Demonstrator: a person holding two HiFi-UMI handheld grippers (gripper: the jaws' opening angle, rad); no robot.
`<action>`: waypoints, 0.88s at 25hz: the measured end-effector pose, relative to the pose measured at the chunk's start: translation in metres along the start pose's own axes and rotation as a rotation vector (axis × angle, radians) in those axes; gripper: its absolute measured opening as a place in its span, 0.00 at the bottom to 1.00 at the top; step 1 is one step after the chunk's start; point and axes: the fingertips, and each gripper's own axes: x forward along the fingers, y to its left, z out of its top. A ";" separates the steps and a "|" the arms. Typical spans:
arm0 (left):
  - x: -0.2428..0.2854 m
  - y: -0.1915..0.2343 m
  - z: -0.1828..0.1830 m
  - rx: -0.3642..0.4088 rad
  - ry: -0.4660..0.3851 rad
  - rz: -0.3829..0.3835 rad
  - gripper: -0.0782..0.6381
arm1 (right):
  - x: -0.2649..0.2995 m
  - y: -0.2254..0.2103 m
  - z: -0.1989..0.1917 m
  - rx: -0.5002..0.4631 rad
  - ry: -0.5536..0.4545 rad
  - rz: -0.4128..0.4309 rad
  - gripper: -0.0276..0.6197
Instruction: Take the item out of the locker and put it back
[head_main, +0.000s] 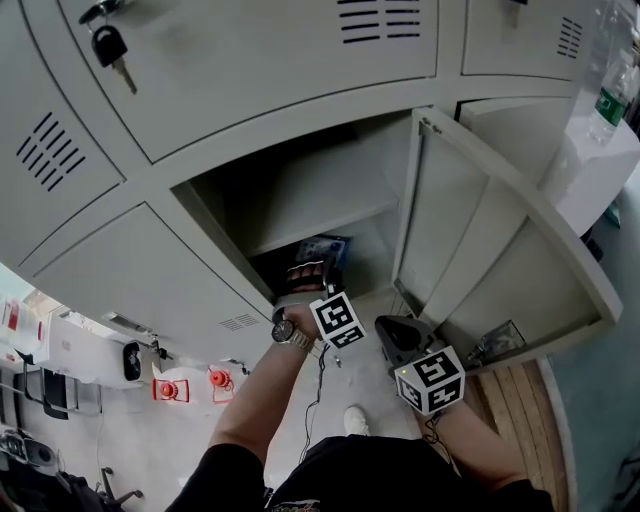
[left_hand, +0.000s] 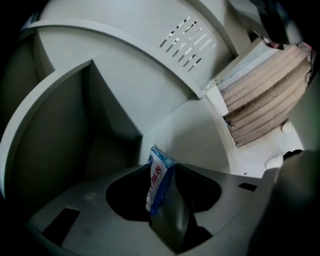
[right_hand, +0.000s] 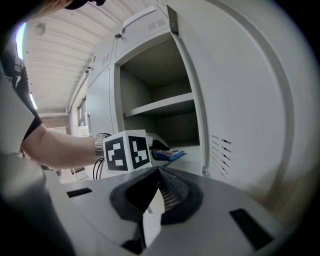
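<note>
Counting first: 1 blue-and-white pkt, 2 claws, 2 marker cubes (1 per claw), 1 open locker w/ 1 shelf and 1 door swung out to the right. Also 1 key hanging from a closed door top left, 1 watch on the left wrist, and 1 bottle at the far right edge.

Left forearm reaches fwd into the locker mouth, wrist just outside. The left claw is inside the lower compartment and tipped downward. Its own view shows the pkt edge-on between the jaws, w/ the pads closed on its near end and the rest sticking out past the tips toward the back wall.

Right claw hangs back outside the locker, just beside the left wrist and below the door's bottom edge. It points toward the opening, roughly level w/ a slight dip. Its jaws are together w/ nothing between them.

Contents: the pkt sits in the section below the shelf, near the front, low over the compartment floor. Can't tell if it touches the floor. Seen from the right claw's view, it lies about flat just past the left claw's tip.
</note>
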 end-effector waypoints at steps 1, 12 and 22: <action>0.002 0.001 0.000 -0.002 0.002 -0.002 0.32 | 0.000 0.001 0.000 0.000 0.002 0.003 0.12; 0.022 0.004 -0.003 -0.011 0.028 -0.011 0.19 | 0.000 0.002 -0.002 -0.002 0.007 0.007 0.12; 0.021 -0.001 -0.001 -0.097 -0.004 -0.024 0.15 | 0.000 0.003 -0.005 0.016 0.007 -0.006 0.12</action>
